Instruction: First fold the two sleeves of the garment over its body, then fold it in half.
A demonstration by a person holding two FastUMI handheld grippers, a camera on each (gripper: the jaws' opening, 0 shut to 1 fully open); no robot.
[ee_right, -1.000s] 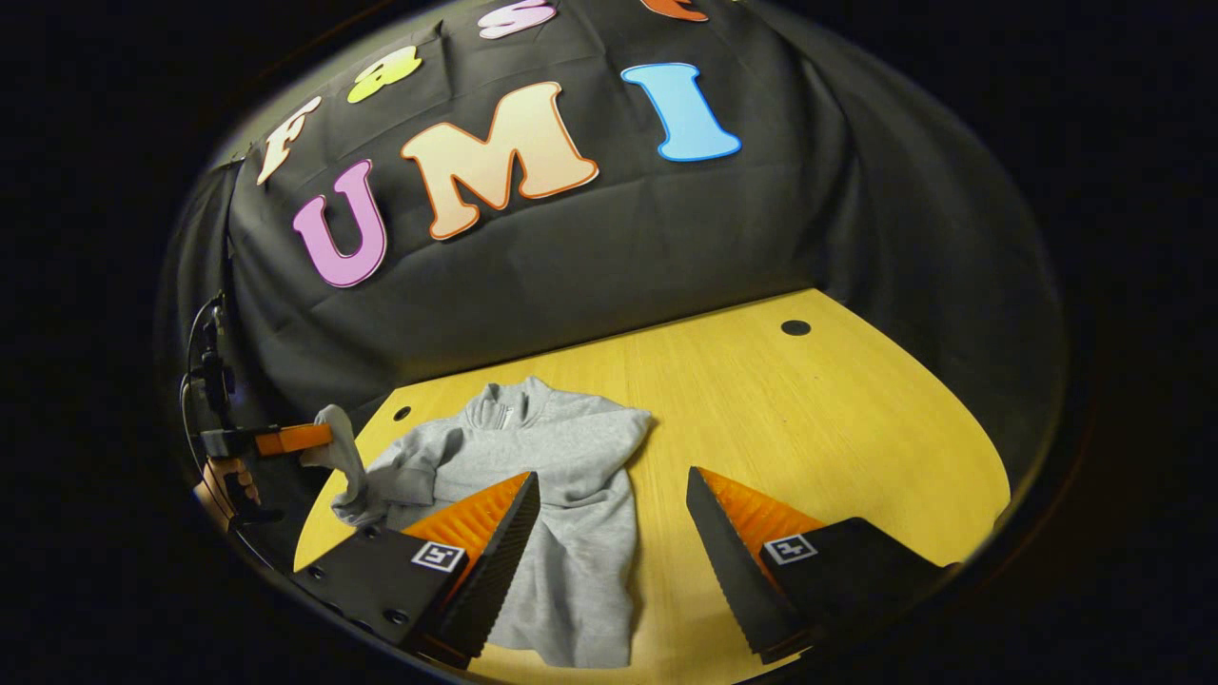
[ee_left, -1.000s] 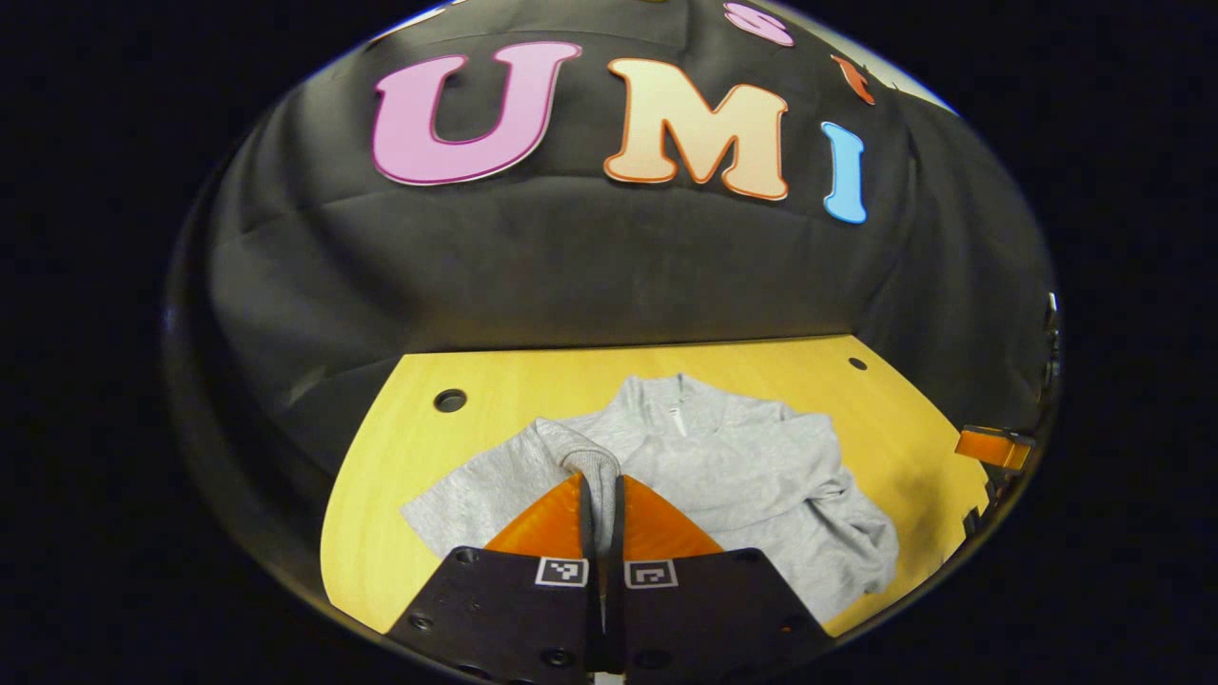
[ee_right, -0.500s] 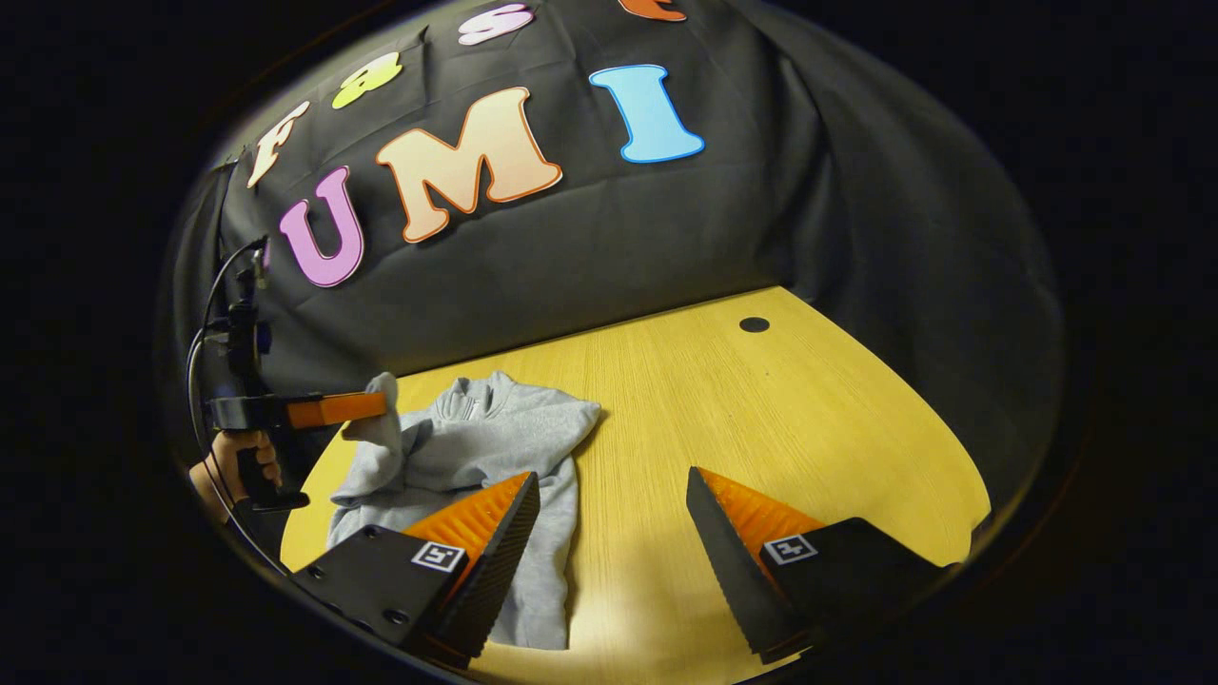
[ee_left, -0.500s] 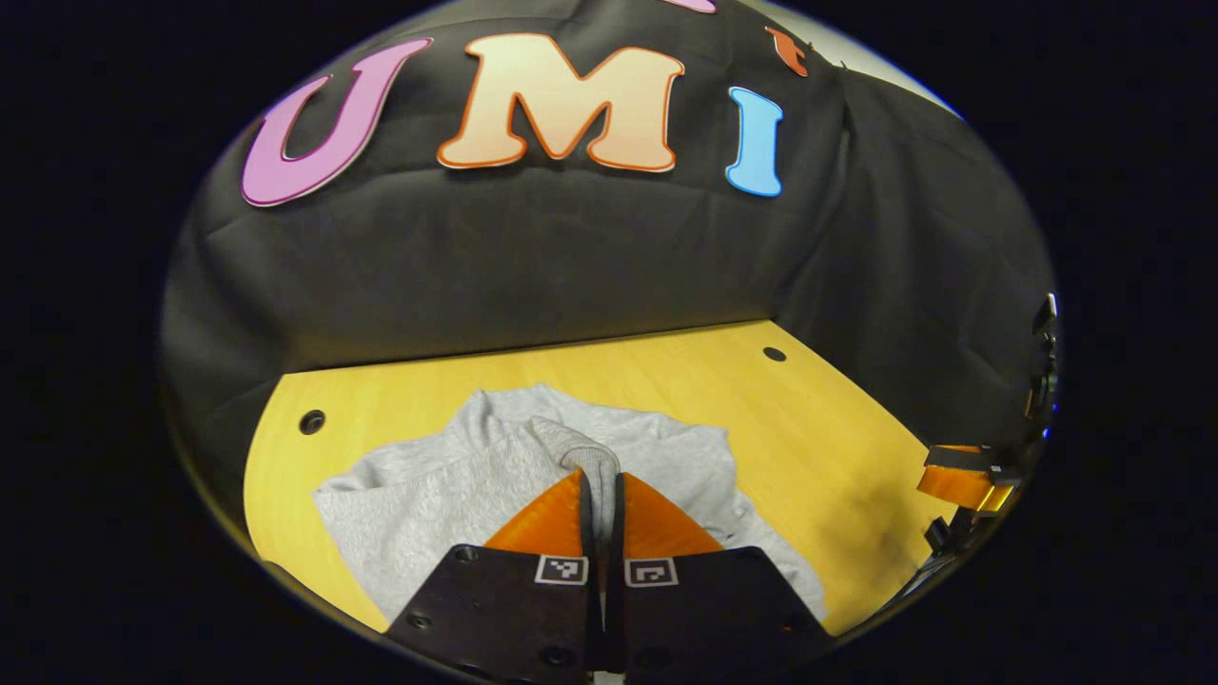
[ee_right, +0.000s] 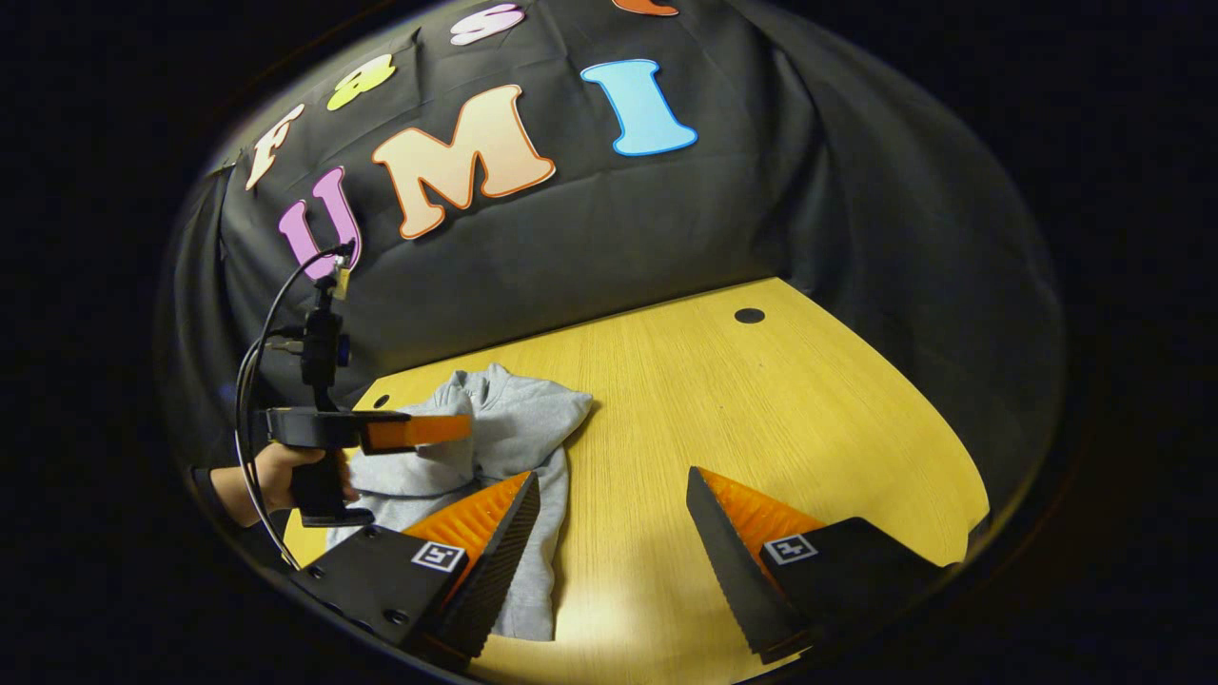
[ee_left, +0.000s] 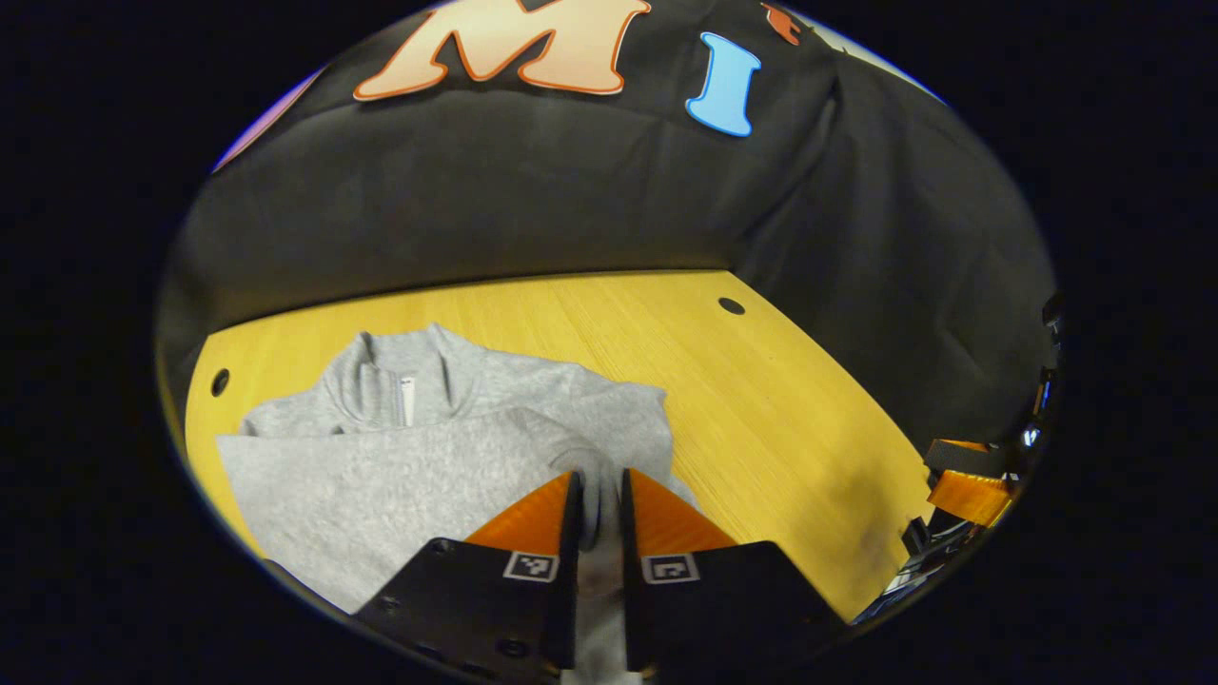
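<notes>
L gripper [ee_left: 599, 499] fingers pinching sleeve cuff [ee_left: 595, 476], held over sweater [ee_left: 419, 457] body, w/ sleeve running across chest. Sweater lies on surface [ee_right: 761, 409], collar to back wall. R gripper [ee_right: 609, 533] fingers spread, holding nothing, off sweater's far side. L nearer; drop point just below.

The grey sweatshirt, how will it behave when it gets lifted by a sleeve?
Likely floppy: the grey sweatshirt wrinkles and drapes where the left claw pinches its sleeve. Probably light, since one pinch carries the sleeve. The knit looks grippy, not slippery.
</notes>
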